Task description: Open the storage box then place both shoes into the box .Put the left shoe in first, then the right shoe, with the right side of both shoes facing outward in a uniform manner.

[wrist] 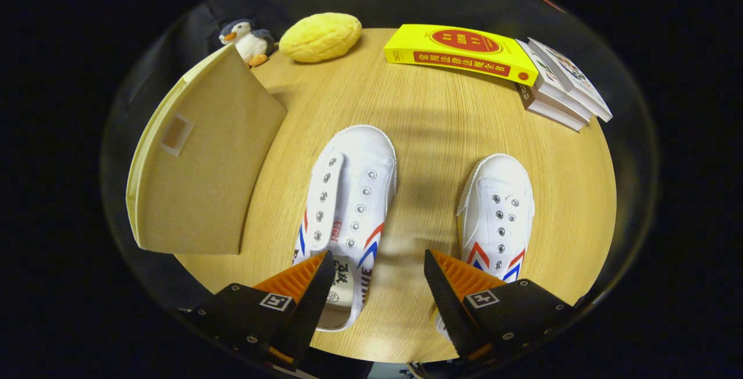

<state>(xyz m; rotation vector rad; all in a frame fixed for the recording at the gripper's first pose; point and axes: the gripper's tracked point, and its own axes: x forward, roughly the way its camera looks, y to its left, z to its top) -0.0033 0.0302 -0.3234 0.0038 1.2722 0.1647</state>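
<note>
The round wooden table is the biggest thing here, and all the other things rest on it. On its left side stands the one storage box, a beige fabric box with a small patch on its lid; the lid is closed. It is to the left of the gripper and a little farther away than the fingers.

There are two white canvas shoes, side by side with a strip of bare table between them, toes pointing to the far side. The left shoe lies just ahead of the left finger, and its heel part is partly covered by that finger. The right shoe lies just ahead of the right finger, and its heel is hidden behind it. Both have metal eyelets and red and blue stripes on the sides.

The gripper hangs over the near edge of the table with its two fingers wide apart. Between them I see only bare wood; they hold nothing.

At the far right I count one yellow book, and touching it a stack of three pale books. At the far left lies one yellow plush bun, and just beside it one small toy penguin, near the far corner of the box.
</note>
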